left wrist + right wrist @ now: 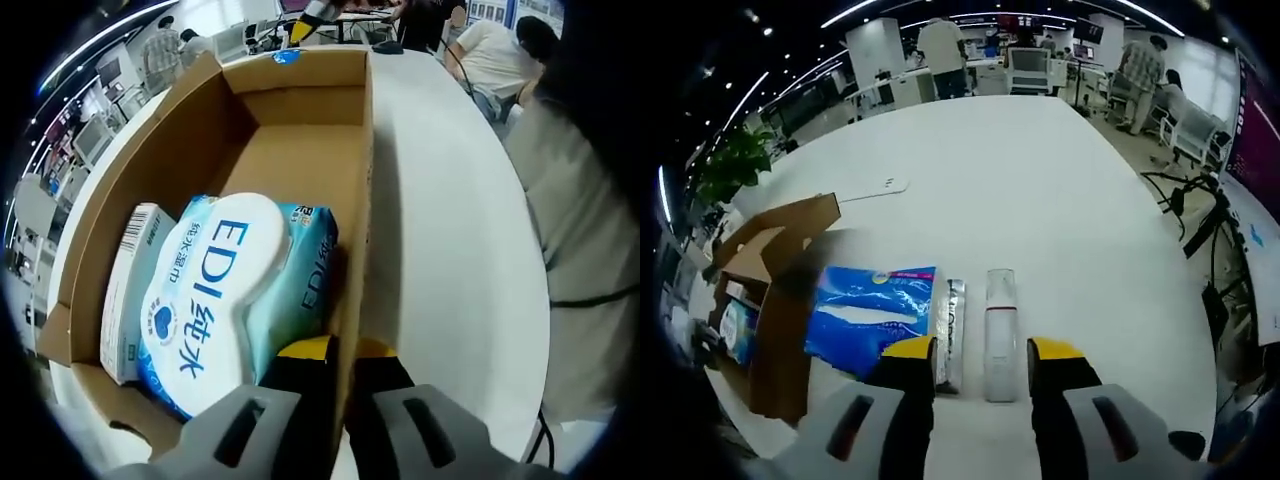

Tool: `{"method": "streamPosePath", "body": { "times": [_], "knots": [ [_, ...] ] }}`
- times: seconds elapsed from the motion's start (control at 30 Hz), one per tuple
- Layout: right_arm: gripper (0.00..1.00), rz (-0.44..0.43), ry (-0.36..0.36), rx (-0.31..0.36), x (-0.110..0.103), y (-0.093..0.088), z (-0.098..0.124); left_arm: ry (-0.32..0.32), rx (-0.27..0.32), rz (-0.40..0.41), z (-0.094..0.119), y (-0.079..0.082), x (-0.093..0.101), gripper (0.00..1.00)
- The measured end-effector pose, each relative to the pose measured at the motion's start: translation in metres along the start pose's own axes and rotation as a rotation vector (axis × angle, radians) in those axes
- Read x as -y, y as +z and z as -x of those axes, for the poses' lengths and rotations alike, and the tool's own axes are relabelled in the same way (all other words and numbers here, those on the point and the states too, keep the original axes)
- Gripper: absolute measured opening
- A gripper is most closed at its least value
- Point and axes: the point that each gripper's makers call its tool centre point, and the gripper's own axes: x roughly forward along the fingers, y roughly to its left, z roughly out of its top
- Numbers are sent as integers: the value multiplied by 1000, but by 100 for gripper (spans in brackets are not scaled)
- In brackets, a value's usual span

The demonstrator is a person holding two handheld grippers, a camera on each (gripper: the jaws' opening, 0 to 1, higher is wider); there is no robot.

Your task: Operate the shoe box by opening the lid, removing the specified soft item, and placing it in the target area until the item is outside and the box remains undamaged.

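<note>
Left gripper view: your left gripper (340,365) straddles the cardboard box's (300,140) right wall, jaws closed on that wall, one inside, one outside. The EDI wipes pack (225,300) lies just left of the inner jaw, touching it, long axis running away from your fingers; a white carton (130,290) sits beyond it.

Right gripper view: your right gripper (980,360) is released, holding nothing. A white tube (999,335) lies between the jaws, pointing forward; a silver sachet (951,330) and blue pack (870,315) lie left. The left gripper seems nearer the boxed item.
</note>
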Motion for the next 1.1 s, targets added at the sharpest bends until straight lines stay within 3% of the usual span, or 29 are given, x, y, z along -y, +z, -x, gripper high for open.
{"method": "streamPosePath", "body": {
  "times": [0.4, 0.8, 0.9, 0.97, 1.1],
  "knots": [
    [29, 40, -13, 145, -16, 18, 39, 3, 3, -3, 0, 0, 0, 2],
    [28, 97, -23, 215, -36, 3, 72, 1, 4, 0, 0, 0, 0, 2],
    [29, 97, -18, 245, -34, 9, 76, 2, 3, 0, 0, 0, 0, 2],
    [32, 160, -31, 258, -36, 11, 83, 2, 2, 2, 0, 0, 0, 2],
    [38, 264, 17, 322, -60, 17, 102, -2, 1, 16, 0, 0, 0, 2]
  ]
}}
